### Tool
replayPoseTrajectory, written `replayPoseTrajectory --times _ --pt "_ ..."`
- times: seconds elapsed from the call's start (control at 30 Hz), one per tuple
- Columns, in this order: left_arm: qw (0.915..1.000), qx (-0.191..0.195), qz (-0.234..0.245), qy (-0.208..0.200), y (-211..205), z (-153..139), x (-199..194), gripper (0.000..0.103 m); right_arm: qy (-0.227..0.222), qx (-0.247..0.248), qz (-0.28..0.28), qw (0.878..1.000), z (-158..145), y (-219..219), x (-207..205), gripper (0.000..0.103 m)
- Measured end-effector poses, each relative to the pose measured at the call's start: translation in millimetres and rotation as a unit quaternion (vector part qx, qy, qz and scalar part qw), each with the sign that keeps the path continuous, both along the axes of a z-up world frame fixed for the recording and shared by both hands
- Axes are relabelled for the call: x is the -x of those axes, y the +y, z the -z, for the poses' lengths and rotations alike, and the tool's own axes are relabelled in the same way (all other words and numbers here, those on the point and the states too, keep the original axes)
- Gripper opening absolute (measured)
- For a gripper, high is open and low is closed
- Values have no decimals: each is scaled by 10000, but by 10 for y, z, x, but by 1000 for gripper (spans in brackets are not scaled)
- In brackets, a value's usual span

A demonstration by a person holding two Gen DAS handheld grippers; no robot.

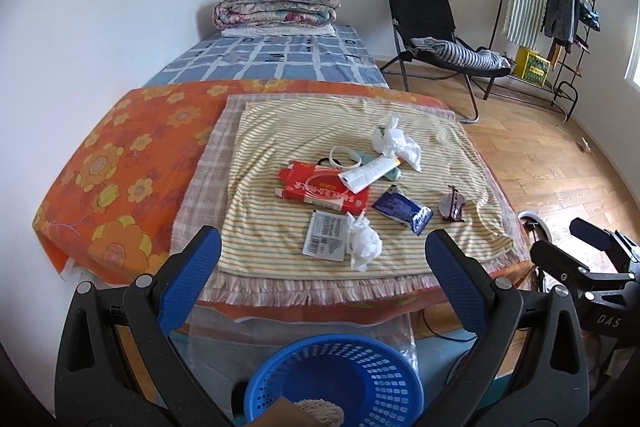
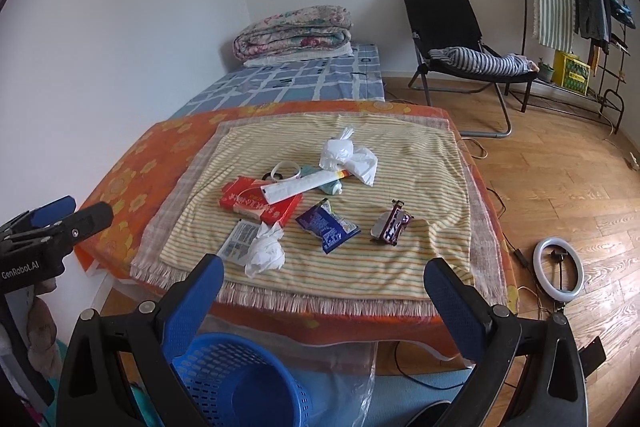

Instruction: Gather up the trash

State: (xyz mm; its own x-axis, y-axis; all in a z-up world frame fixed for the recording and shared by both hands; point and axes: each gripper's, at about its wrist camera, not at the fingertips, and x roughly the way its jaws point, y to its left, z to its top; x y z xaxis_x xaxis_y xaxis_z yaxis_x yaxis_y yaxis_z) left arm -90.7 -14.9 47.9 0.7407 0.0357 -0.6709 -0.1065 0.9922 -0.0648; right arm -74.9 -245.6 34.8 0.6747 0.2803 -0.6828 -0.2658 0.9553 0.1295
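Crumpled white tissue [image 1: 363,243] lies nearest, straight ahead of the left tongs [image 1: 322,259] and roughly centred between their fingers, partly overlapping a flat white sachet [image 1: 325,239] just beside it. Further out: red carton [image 1: 320,189] with a white tube [image 1: 370,174] lying across it, blue snack wrapper [image 1: 402,209], dark wrapper [image 2: 391,227] off toward the right tongs [image 2: 324,291], white plastic bag wad [image 2: 348,155] farthest. All sit on the striped cloth [image 2: 400,267] on the bed. Both tongs hang wide and empty, back from the bed edge. Blue basket [image 1: 336,379] sits below the left tongs, on the floor; it probably holds something pale already, view is cut off. Best start: take the tissue first, come down over its bulk, pinch high so the cloth and sachet don't come up too. Then drop straight back into the basket.
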Motion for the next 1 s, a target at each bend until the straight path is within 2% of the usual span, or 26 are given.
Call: replayPoseTrajectory --times 0.47,1.0 --pt "9998 -87 147 129 -160 108 -103 103 36 -40 110 9999 66 -142 6 101" --pt "9995 -261 157 125 -38 198 -386 103 132 104 133 9998 162 -64 -257 101"
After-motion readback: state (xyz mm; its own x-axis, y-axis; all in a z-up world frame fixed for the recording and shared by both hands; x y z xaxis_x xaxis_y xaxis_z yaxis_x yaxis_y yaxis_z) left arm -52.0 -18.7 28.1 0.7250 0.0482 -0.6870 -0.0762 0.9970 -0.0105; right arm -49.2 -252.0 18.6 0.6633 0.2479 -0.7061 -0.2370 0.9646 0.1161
